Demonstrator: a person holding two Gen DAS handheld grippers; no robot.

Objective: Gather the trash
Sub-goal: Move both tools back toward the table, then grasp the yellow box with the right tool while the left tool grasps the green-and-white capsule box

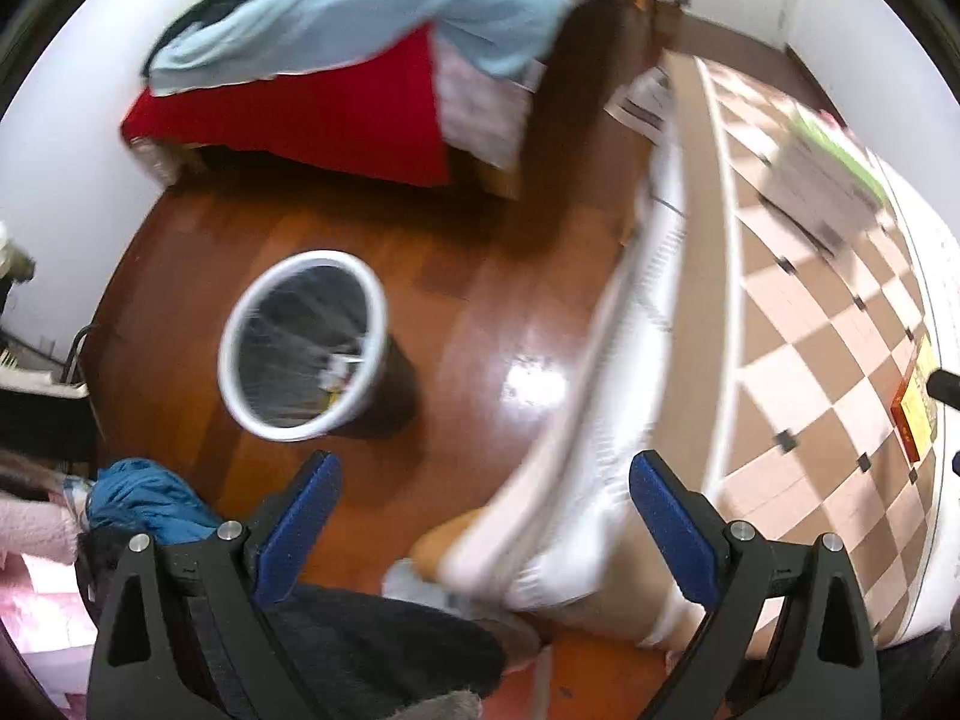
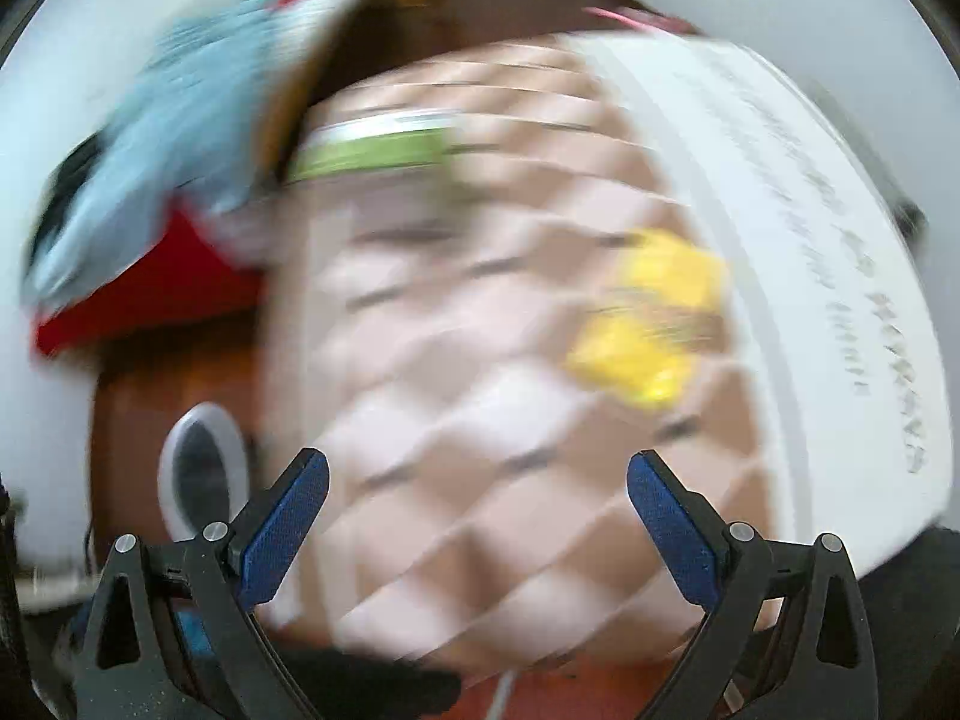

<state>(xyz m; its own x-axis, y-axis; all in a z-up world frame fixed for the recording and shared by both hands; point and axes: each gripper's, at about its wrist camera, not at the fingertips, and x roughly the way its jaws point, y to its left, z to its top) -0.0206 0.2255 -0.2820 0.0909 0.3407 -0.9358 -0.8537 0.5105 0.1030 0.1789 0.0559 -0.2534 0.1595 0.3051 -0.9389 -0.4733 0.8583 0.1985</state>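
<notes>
Left gripper (image 1: 485, 516): held above the wooden floor (image 1: 480, 276), looking down; blue pads spread wide, nothing between them.
Right gripper (image 2: 478, 510): over the checkered surface (image 2: 456, 420), jaws equally wide apart and empty (the whole view is smeared by motion blur).
Bin (image 1: 303, 345): one round wastebasket with a white rim, upright on the floor, ahead and to the left of the left gripper; the right view shows it too, low at the left edge (image 2: 204, 474).
Bin contents: a few small scraps lie at the bottom, near the side toward the camera; too small to tell what they are.
Trash on the surface: one yellow crumpled item (image 2: 651, 324), ahead and to the right of the right gripper, well clear of its fingers; its kind cannot be told through the blur.
Other things on the surface: one green-and-white box (image 1: 831, 180) at the far end, one red-and-yellow packet (image 1: 915, 408) at the right edge.
Bed (image 1: 336, 114): red cover, one light blue cloth (image 1: 384, 6) heaped on top.
Floor, near left: one blue bundle of fabric (image 1: 144, 501).
</notes>
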